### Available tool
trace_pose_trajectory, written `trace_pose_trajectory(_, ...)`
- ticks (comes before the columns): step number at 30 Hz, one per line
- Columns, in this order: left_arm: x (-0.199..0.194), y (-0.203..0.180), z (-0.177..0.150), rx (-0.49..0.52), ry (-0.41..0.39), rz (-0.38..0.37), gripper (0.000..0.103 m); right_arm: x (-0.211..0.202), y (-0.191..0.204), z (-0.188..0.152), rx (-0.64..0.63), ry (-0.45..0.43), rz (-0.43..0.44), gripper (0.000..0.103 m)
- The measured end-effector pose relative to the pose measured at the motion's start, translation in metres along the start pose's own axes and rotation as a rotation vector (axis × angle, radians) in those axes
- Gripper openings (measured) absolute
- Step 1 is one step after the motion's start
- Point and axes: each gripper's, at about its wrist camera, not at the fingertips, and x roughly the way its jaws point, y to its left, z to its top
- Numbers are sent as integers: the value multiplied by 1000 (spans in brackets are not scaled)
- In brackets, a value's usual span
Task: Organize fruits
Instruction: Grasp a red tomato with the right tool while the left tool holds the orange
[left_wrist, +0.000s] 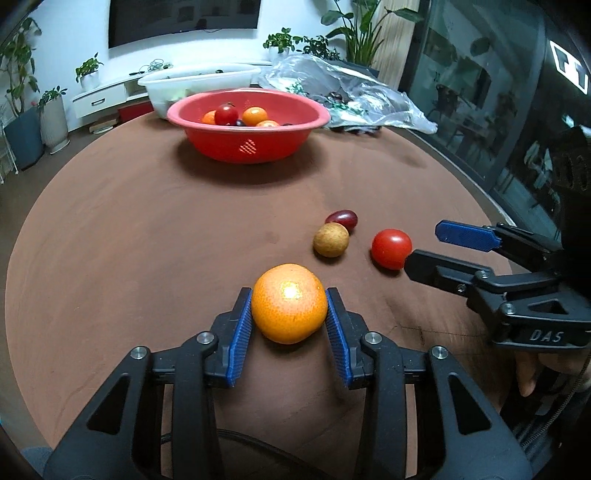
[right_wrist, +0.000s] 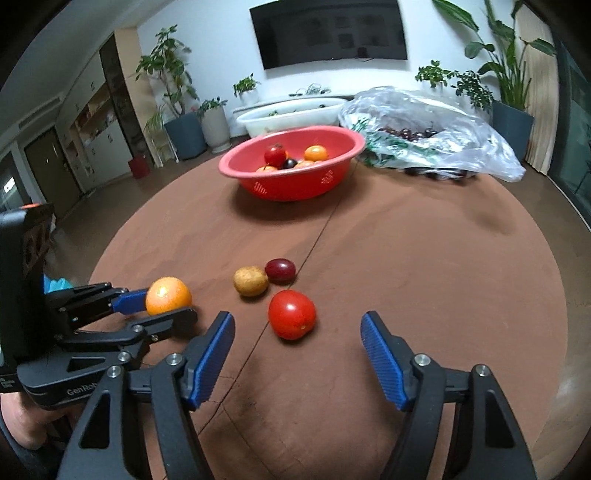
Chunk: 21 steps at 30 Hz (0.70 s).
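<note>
My left gripper is shut on an orange mandarin low over the brown table; it also shows in the right wrist view. My right gripper is open, with a red tomato just ahead between its fingertips; in the left wrist view the tomato sits beside the right gripper. A tan round fruit and a dark red grape-like fruit touch each other behind the tomato. A red bowl at the back holds several fruits.
A white tub stands behind the red bowl. A clear plastic bag with dark cherries lies at the back right of the round table. A glass wall runs along the right.
</note>
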Motion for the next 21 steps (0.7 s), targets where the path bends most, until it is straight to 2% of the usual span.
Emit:
trace_pose_trajectory(11, -7, 18, -5, -46, -22, -25, 36, 24, 3, 4, -18, 87, -45, 63)
trace_pose_trajectory(21, -7, 21, -5, -55, -19, -32, 36, 36, 13, 7, -77, 120, -58, 42)
